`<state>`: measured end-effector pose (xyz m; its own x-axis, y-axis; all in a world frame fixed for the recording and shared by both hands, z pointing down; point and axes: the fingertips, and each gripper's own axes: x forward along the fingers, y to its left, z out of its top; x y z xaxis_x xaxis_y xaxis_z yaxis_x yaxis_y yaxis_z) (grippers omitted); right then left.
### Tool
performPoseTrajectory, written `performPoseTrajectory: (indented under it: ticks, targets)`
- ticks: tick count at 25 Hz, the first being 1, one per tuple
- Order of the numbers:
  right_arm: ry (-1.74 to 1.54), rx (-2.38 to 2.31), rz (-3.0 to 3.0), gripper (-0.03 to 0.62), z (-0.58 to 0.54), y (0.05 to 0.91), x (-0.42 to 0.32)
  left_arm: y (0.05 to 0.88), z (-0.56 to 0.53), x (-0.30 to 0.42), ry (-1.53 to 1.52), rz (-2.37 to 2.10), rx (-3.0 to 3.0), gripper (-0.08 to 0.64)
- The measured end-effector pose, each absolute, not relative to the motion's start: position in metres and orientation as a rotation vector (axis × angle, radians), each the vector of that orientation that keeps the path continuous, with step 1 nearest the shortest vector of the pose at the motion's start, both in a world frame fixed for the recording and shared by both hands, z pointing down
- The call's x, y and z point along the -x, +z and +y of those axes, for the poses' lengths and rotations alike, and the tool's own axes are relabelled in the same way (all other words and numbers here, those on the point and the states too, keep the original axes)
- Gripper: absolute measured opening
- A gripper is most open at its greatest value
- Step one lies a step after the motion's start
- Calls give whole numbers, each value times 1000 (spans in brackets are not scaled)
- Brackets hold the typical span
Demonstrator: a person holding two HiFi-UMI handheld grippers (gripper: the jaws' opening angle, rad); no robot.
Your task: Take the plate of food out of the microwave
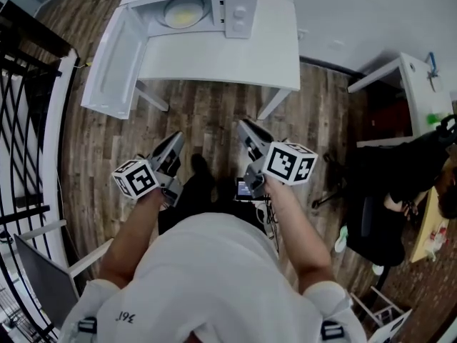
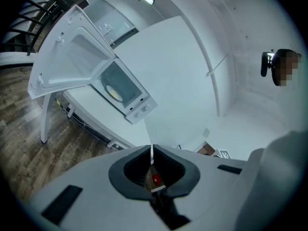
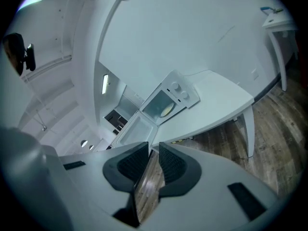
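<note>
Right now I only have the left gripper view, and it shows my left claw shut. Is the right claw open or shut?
Observer: Open. In the right gripper view the right claw has its jaws apart, with nothing between them.
Operator: Are both claws at the table with the microwave?
Observer: No. The head view shows the left claw and the right claw over the brown wood-plank floor, short of the white rectangular table.
Operator: Anything off to my right?
Observer: A second white table stands there, well apart from the right claw.
</note>
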<state>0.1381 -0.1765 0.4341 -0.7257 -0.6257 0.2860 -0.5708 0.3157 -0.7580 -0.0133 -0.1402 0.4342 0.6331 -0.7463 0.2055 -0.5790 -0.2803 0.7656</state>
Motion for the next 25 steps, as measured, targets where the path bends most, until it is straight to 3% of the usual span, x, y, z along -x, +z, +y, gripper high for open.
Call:
performPoseTrajectory:
  ticks: [25]
  targets:
    - [-1448, 1385, 2445, 55, -394, 461, -29, 463, -379, 106, -272, -961, -1924, 38]
